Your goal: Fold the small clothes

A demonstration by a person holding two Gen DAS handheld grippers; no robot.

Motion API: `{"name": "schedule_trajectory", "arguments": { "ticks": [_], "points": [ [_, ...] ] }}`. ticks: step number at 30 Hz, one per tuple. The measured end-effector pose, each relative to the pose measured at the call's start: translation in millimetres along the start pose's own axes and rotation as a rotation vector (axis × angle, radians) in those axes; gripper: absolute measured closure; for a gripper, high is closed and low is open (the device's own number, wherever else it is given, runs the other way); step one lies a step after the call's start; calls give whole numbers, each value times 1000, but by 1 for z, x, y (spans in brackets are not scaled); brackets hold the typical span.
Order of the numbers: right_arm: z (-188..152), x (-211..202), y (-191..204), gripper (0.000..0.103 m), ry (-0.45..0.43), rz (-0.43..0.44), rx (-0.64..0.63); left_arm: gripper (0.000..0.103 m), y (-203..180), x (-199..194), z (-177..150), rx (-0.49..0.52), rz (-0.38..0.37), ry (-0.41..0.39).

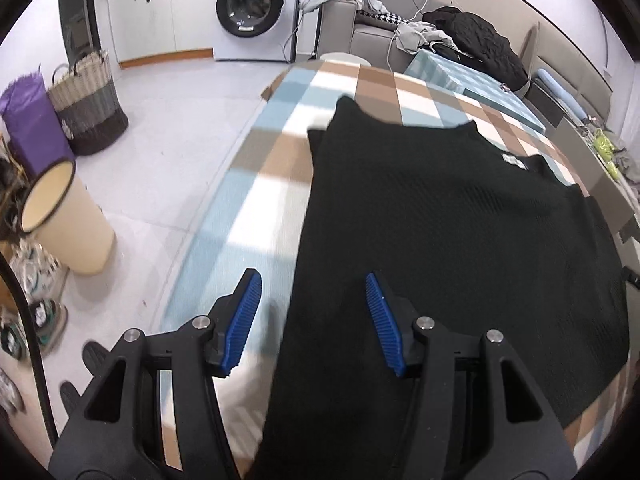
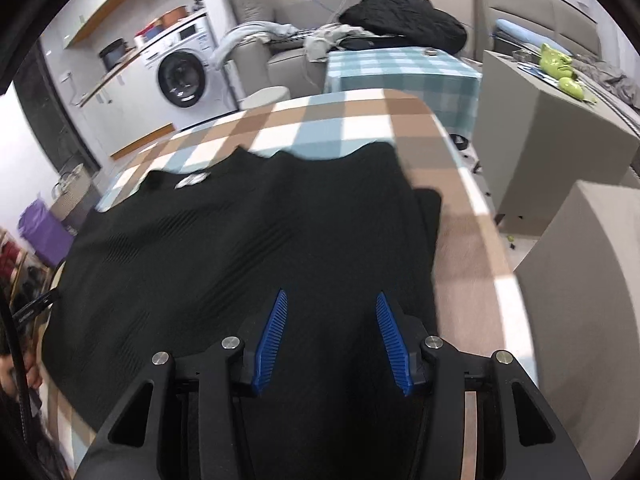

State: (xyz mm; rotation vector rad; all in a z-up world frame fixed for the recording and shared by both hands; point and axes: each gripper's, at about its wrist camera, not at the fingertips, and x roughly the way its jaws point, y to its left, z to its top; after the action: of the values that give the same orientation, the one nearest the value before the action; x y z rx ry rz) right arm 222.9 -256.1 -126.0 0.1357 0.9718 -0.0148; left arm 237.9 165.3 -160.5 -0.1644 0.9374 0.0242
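Observation:
A black knit top (image 1: 460, 232) lies spread flat on a table under a brown, blue and white checked cloth (image 1: 264, 184). It has a white label (image 1: 513, 161) at the neck on the far side. My left gripper (image 1: 314, 280) is open above the top's near left edge, one blue finger over the cloth, one over the garment. In the right wrist view the same top (image 2: 224, 232) fills the middle, its right side folded under near the table's right edge (image 2: 472, 216). My right gripper (image 2: 331, 298) is open and empty above the top's near right part.
A cream bin (image 1: 68, 220), a woven basket (image 1: 88, 104) and a purple bag (image 1: 32, 120) stand on the floor to the left. A washing machine (image 1: 252, 8) and a sofa with dark clothes (image 1: 480, 40) are behind. Grey cabinets (image 2: 548, 136) stand right of the table.

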Motion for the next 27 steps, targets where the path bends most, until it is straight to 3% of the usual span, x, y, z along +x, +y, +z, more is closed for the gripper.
{"name": "schedule_trajectory", "arguments": {
  "ticks": [5,10,13,19,25,27],
  "points": [
    [-30,-7,8,55,34,-97,-48,51,1,-19,-26,-12,-40,-20],
    [-48,-16,6,55,47,-155,-17,51,-13,-28,-32,52,6,-23],
    [-57,-37,15,55,4,-97,-2,51,-15,-39,-36,54,8,-33],
    [-61,-53,49,54,-48,35,-5,51,-18,-67,-49,-6,-63,-64],
    [-65,-17,83,54,25,79,-81,51,-49,-64,-68,63,-123,-35],
    [-68,-10,87,54,46,60,-97,51,-57,-60,-75,103,-107,-18]
  ]
}}
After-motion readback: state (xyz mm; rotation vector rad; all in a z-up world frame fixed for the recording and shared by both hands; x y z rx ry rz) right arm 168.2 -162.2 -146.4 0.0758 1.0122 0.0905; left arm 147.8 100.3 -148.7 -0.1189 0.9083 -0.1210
